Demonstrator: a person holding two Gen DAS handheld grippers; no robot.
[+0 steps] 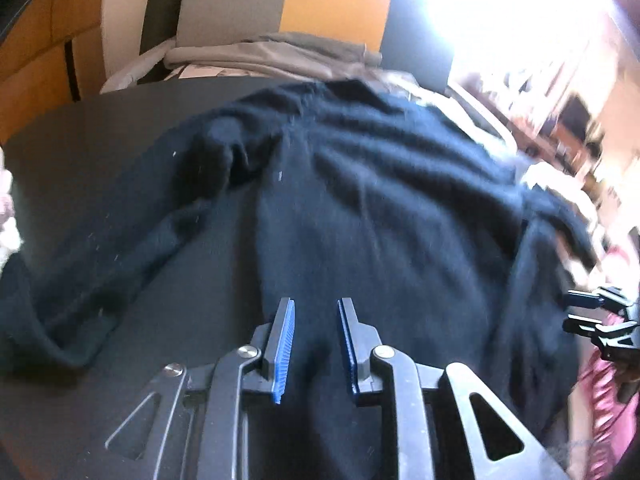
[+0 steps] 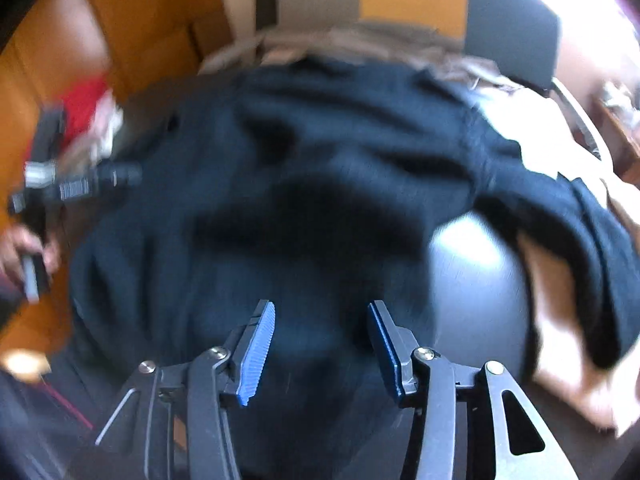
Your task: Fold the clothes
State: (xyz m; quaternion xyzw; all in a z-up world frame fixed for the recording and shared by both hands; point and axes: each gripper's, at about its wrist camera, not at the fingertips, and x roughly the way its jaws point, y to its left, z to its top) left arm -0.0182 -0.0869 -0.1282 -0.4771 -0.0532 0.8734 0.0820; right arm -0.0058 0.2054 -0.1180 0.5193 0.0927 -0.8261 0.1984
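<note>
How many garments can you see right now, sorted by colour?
Dark navy: 1, the long-sleeved sweater spread on the black table.
Grey: 1, a folded garment on the chair beyond the table.
Pink: 1, fabric at the right edge of the left wrist view; too little shows to name it.
Total: 3

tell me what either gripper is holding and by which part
Nothing: the left gripper and right gripper both hang open above the dark sweater.
</note>
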